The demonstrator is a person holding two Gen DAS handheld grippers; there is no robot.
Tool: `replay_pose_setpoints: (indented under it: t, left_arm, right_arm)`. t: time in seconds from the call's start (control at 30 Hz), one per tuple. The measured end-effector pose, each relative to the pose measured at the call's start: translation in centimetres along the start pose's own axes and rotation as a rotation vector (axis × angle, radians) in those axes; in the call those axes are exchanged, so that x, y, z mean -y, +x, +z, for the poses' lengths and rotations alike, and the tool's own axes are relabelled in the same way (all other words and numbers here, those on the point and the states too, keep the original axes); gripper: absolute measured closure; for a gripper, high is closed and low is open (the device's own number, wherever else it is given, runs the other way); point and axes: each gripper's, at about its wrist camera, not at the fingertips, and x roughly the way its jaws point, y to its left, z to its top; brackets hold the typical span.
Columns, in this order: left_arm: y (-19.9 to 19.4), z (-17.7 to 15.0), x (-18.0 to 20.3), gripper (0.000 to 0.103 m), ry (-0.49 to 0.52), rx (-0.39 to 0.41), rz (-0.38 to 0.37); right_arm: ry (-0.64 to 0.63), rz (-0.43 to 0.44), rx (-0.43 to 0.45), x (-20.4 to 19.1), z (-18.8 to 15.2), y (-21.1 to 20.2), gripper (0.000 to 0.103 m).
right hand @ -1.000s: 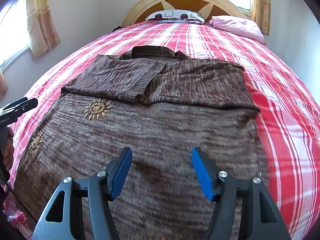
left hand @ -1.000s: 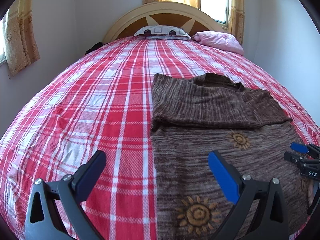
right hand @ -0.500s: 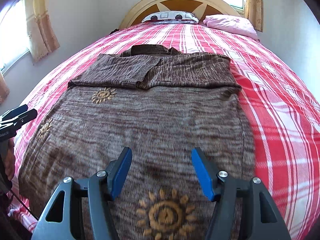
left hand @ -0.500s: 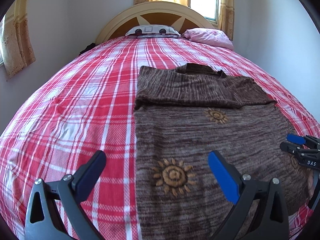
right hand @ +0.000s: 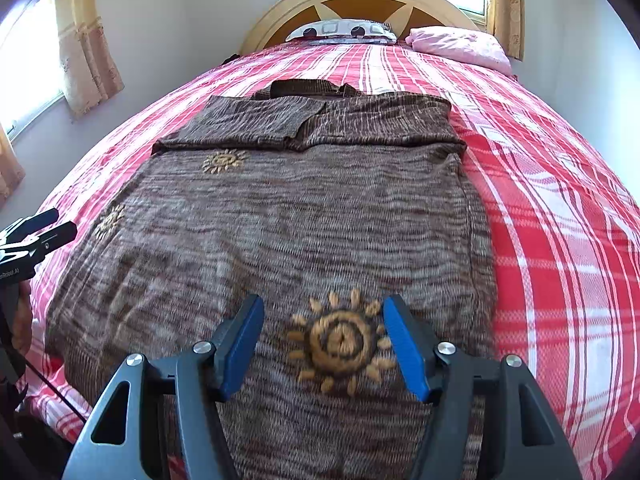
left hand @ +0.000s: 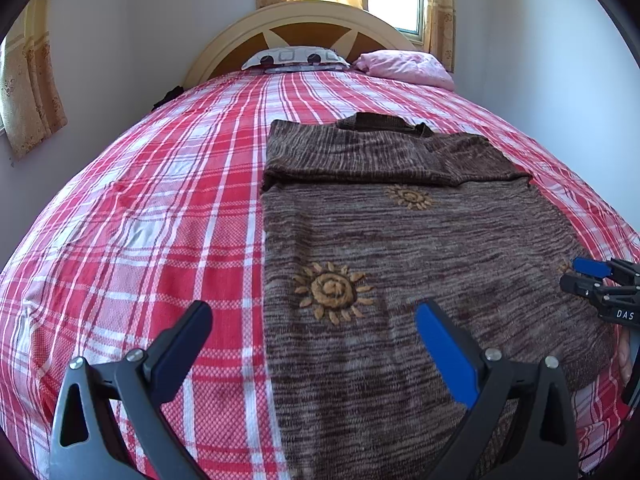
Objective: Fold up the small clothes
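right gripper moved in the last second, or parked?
Yes. The right gripper has pulled back toward the foot of the bed: the sun patch now sits between its fingers, and the headboard looks farther off.

Brown marled sweater (left hand: 420, 240) (tan embroidered suns) on red-and-white plaid bedspread (left hand: 160, 208); pink pillow (left hand: 404, 68).

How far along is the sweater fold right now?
Done: both sleeves are folded in across the chest of the brown sweater, which lies flat on the plaid bed. In hand: nothing; the left gripper and right gripper hover open near the hem. Left: fold the hem end up toward the collar.
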Motion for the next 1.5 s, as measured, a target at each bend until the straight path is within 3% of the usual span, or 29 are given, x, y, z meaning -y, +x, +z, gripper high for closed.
replay_pose_setpoints:
  t: [0.63,0.93,1.0,1.13,1.3,1.37,1.5]
  left_arm:
    - [-2.5,-5.2,-1.0,0.000,0.039,-0.056,0.011]
    - [-3.7,-8.3,-2.9,0.001,-0.030,-0.123,-0.003]
    - [-3.9,-8.9,-2.7,0.010,-0.058,-0.141,-0.039]
    - [-3.7,-9.6,-1.7,0.017,-0.080,-0.180,-0.096]
    - [-3.4,-10.0,-1.5,0.039,-0.111,-0.216,-0.142]
    - [-3.3,-10.1,-1.4,0.042,-0.114,-0.220,-0.145]
    - [-3.4,-10.0,-1.3,0.065,-0.122,-0.218,-0.181]
  right_arm:
    - [-0.011,0.018,-0.032,-0.9,-3.8,-2.8,0.038]
    - [0.003,-0.010,-0.038,0.5,-6.5,-5.3,0.038]
    - [0.013,-0.016,-0.041,1.0,-6.9,-5.6,0.038]
    - [0.042,-0.028,-0.050,2.1,-7.8,-6.2,0.038]
    - [0.088,-0.023,-0.048,3.6,-8.5,-7.0,0.038]
    - [0.110,-0.013,-0.050,4.3,-8.7,-7.2,0.038]
    - [0.138,-0.005,-0.057,5.2,-9.2,-7.4,0.038]
